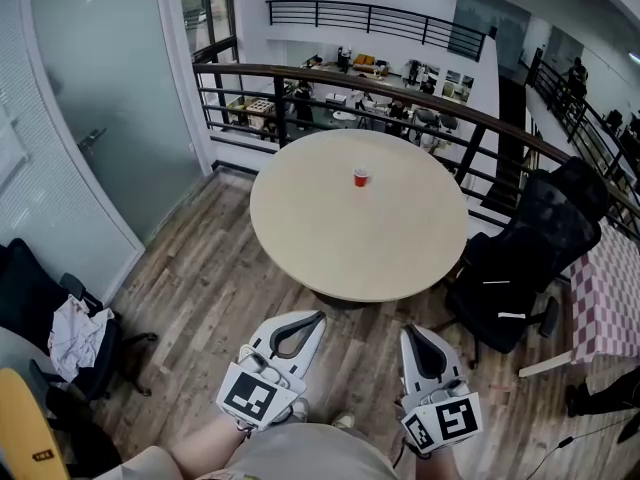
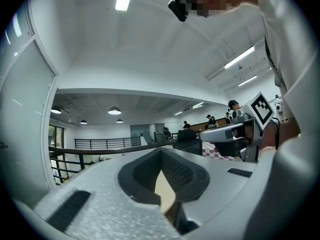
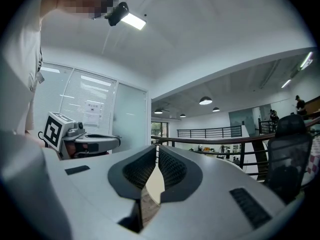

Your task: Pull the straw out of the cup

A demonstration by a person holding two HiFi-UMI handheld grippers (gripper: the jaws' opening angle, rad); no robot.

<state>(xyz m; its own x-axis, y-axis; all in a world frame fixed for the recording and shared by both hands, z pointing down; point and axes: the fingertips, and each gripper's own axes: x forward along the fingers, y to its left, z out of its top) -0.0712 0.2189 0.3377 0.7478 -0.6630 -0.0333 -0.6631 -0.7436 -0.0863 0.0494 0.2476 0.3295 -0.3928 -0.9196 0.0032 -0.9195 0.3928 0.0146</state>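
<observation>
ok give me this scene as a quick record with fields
cup: red cup, upright near the middle of the round table
straw: too small to make out
left gripper: shut, empty, short of the table
right gripper: shut, empty, short of the table
nearby: black office chair at the table's right
</observation>
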